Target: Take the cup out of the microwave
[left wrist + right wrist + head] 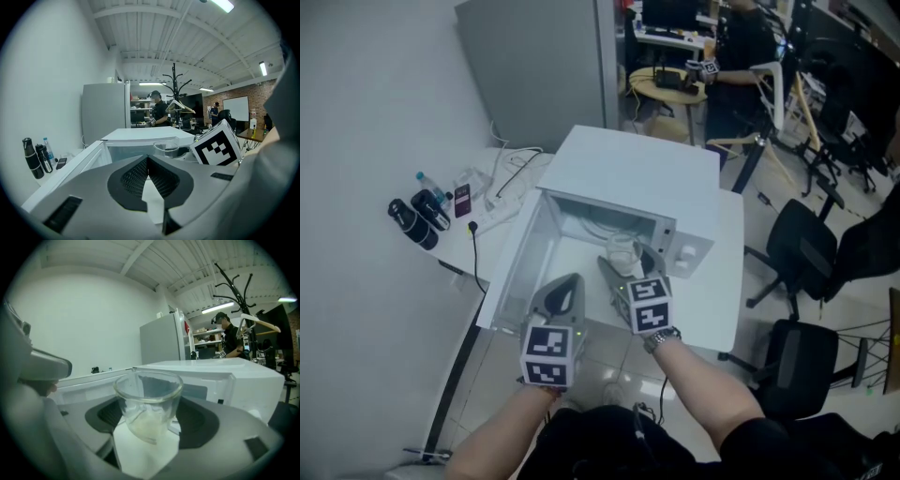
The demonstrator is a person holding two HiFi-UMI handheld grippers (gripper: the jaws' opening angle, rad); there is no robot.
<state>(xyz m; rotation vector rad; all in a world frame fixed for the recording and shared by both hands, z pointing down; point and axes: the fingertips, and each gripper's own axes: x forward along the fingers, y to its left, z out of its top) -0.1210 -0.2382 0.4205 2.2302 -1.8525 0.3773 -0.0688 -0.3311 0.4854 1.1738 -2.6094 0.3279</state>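
Observation:
A clear glass cup (622, 251) sits between the jaws of my right gripper (625, 262), just in front of the open cavity of the white microwave (637, 169). In the right gripper view the cup (147, 390) stands upright, with the right gripper (152, 417) shut on its lower part. The microwave door (511, 267) is swung open to the left. My left gripper (569, 284) hovers beside the door, left of the cup. Its pads meet at the tip with nothing between them (147, 159). The cup's rim (166, 149) shows past the left jaws.
The microwave stands on a white table (727, 309). Dark bottles (417, 220), a small water bottle and a power strip with cables lie at the table's left end. A grey cabinet (534, 66) stands behind. Office chairs (797, 244) are to the right, and a person works at the back.

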